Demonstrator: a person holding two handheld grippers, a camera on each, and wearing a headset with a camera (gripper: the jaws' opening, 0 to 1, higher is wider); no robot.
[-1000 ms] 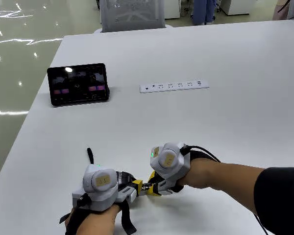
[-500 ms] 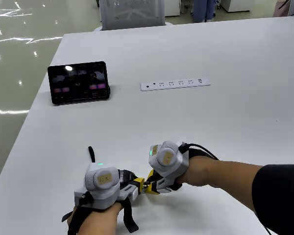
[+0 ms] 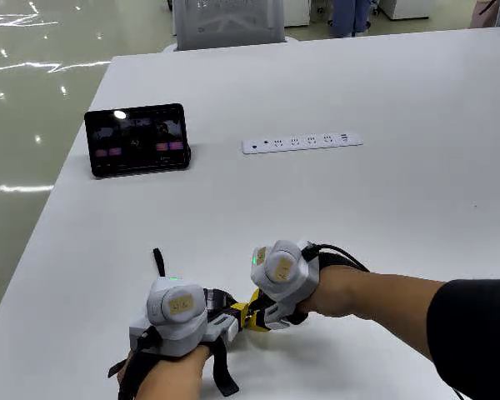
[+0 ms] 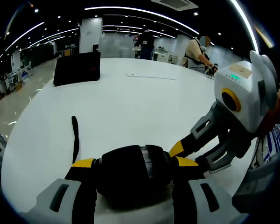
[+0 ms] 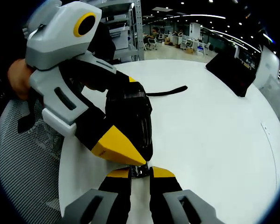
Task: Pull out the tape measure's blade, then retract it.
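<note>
At the white table's (image 3: 358, 208) near edge my left gripper (image 4: 135, 162) clamps the black tape measure (image 4: 130, 179), my right gripper (image 5: 140, 174) pinches its blade tip (image 5: 139, 168); a tablet (image 3: 137, 139) stands by the left edge, a power strip (image 3: 302, 142) lies mid-table, and glossy floor (image 3: 33, 75) shows beyond.

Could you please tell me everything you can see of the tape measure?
The tape measure is a black, ribbed, plastic-looking case, low over the white table, clamped between the yellow-tipped jaws of the left hand-held gripper. A black strap lies beside it on the table. The right hand-held gripper pinches its metal blade tip, barely drawn out.
</note>
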